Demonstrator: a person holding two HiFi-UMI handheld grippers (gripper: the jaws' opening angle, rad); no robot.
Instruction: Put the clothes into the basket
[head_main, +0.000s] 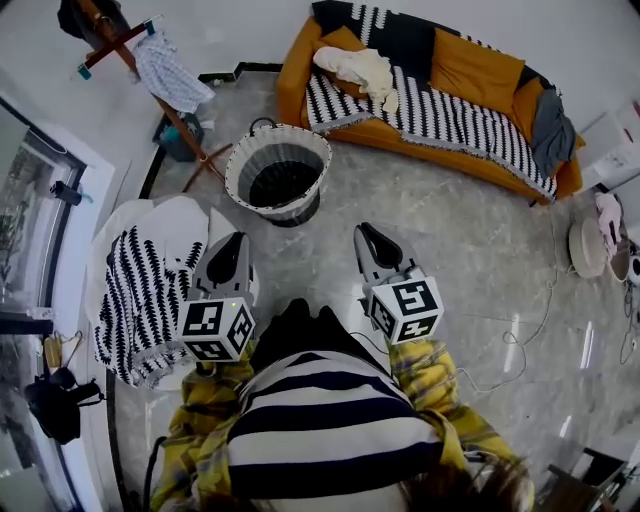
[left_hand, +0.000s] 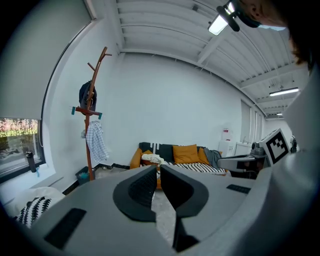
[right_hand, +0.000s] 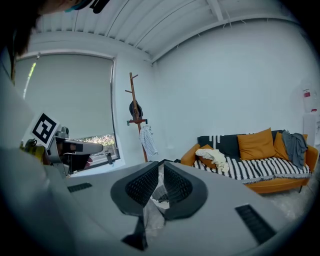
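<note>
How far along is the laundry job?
Done: nothing; the striped woven basket looks empty. In hand: nothing; left tool and right tool are shut, empty. Left: cream garment and grey garment on the orange sofa, checked shirt on the wooden rack.

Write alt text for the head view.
A person holds the left gripper and right gripper, both shut and empty, toward a striped basket on the floor. Beyond it, a cream garment lies on an orange sofa; a checked shirt hangs on a coat rack.
</note>
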